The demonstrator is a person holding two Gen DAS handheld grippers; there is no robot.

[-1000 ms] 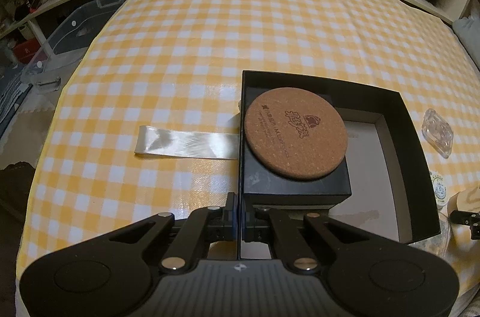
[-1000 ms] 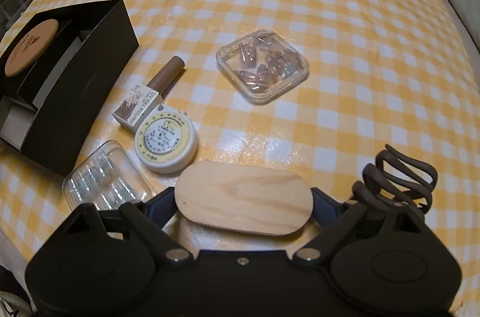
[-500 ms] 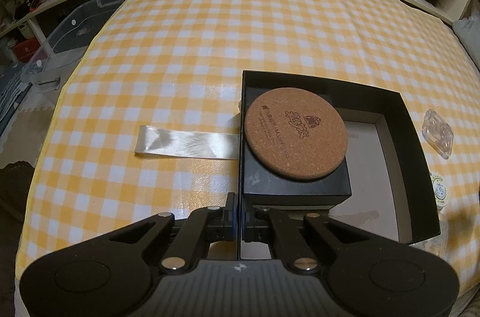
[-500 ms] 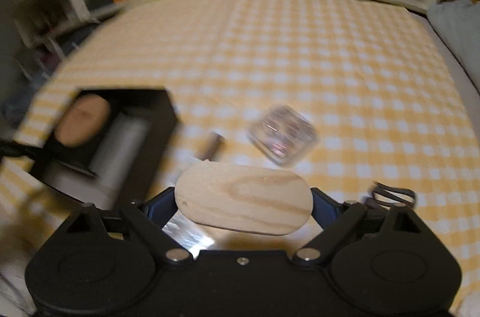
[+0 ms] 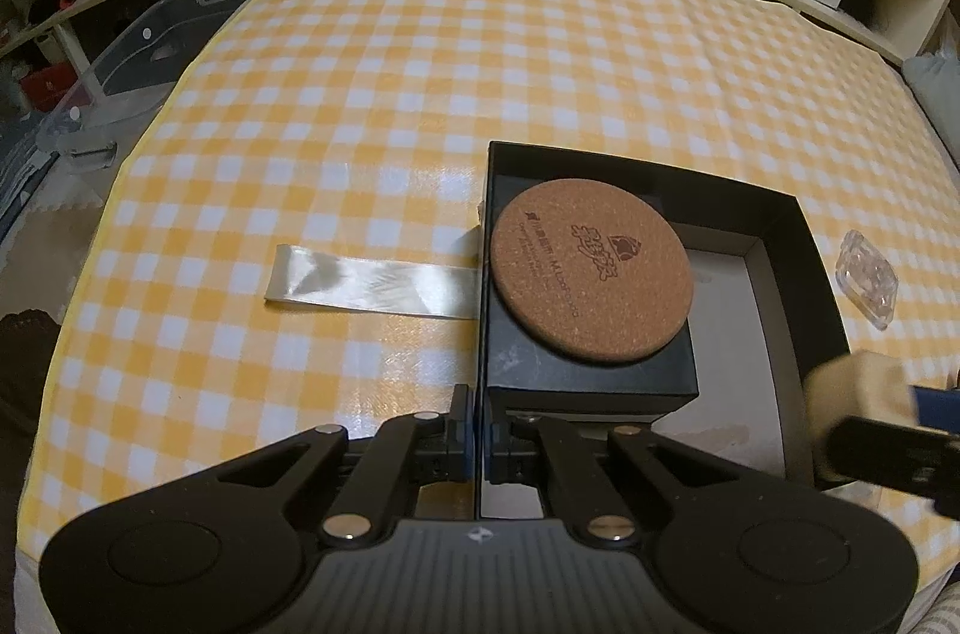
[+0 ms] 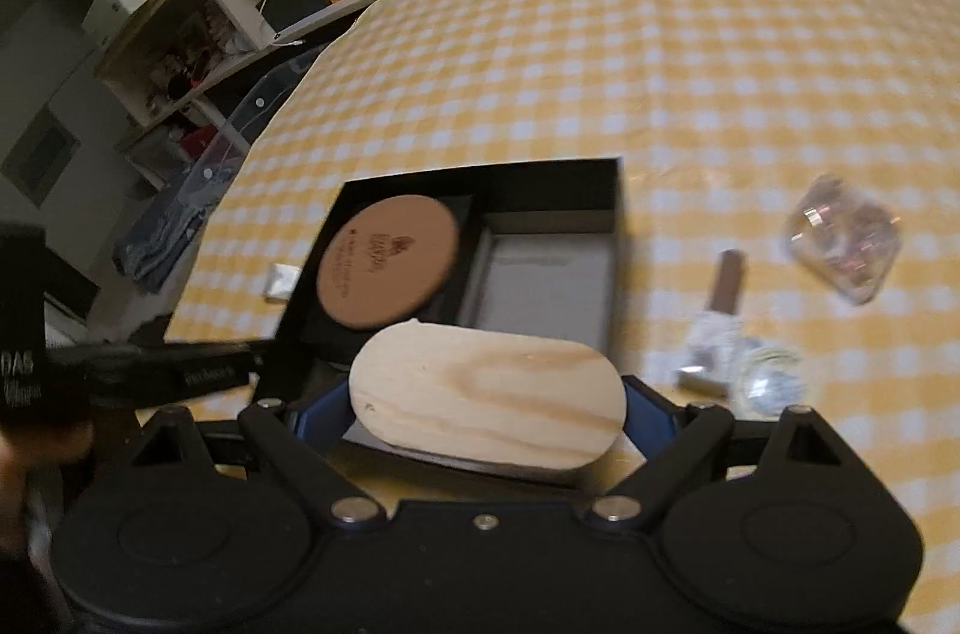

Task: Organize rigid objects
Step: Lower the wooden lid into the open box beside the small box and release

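Our left gripper [image 5: 480,445] pinches the box [image 5: 816,274] wall; our right gripper [image 6: 487,409] clasps one wooden block [image 6: 487,388] just short of it. Inside sits one coaster [image 5: 591,271] on an inner case. Left outside, we judge: one polish bottle [image 6: 720,310], one jar [image 6: 771,382], one clear case [image 6: 843,241].

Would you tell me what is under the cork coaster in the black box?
The cork coaster lies on a smaller black box inside the black box; that box's contents are hidden.
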